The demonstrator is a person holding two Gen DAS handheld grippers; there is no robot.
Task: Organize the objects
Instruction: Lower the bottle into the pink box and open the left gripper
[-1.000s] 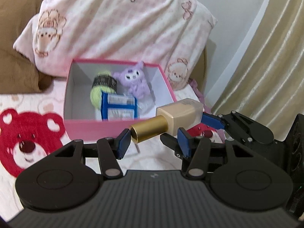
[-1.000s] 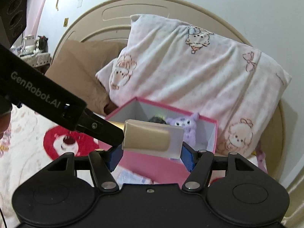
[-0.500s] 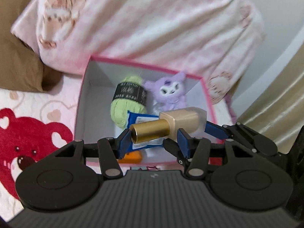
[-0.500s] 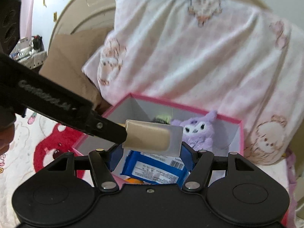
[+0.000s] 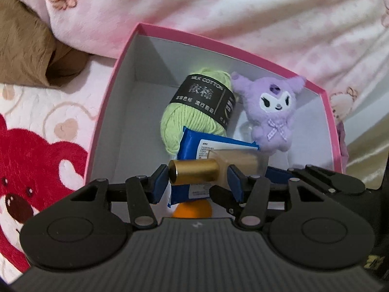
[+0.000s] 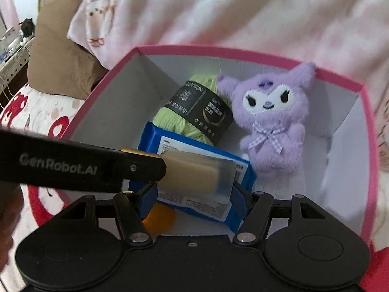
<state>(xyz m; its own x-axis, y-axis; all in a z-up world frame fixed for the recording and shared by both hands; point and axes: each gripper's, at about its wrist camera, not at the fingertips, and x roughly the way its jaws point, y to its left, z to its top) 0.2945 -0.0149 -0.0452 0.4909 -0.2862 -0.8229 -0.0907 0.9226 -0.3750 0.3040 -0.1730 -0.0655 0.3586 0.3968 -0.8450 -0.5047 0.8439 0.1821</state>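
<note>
Foundation bottle (image 5: pixel 233 161), beige glass with a gold cap (image 5: pixel 194 174), hangs level over the near end of the pink box (image 5: pixel 114 77), carried by both claws at once. The left claw (image 5: pixel 195 182) is clamped across the gold cap, a blue pad on each side of it; the right claw (image 6: pixel 193 189) is clamped on the frosted body, the bottle (image 6: pixel 197 175) lying crosswise between its pads. The step in hand looks like the placing: the bottle is above the box's opening but not yet set down. Directly beneath it lies a blue packet (image 5: pixel 209 146), with something orange (image 5: pixel 192 210) under the packet's near edge; behind them sit a green yarn ball (image 5: pixel 194 112) and, just beside it, a purple plush (image 5: pixel 273 112). The middle and right of the box are thus taken, while the left side of the white floor (image 5: pixel 126 126) is bare. The next move probably calls for either lowering the bottle onto the packet or shifting it left to the bare floor, then opening both claws together so neither tips it. The near wall is hidden under the claws, so how much clearance they have cannot be told. Outside the box, a pink pillow (image 5: pixel 218 7) crowds the far wall, and the bed's bear-print cover (image 5: pixel 36 150) lies to the left.
</note>
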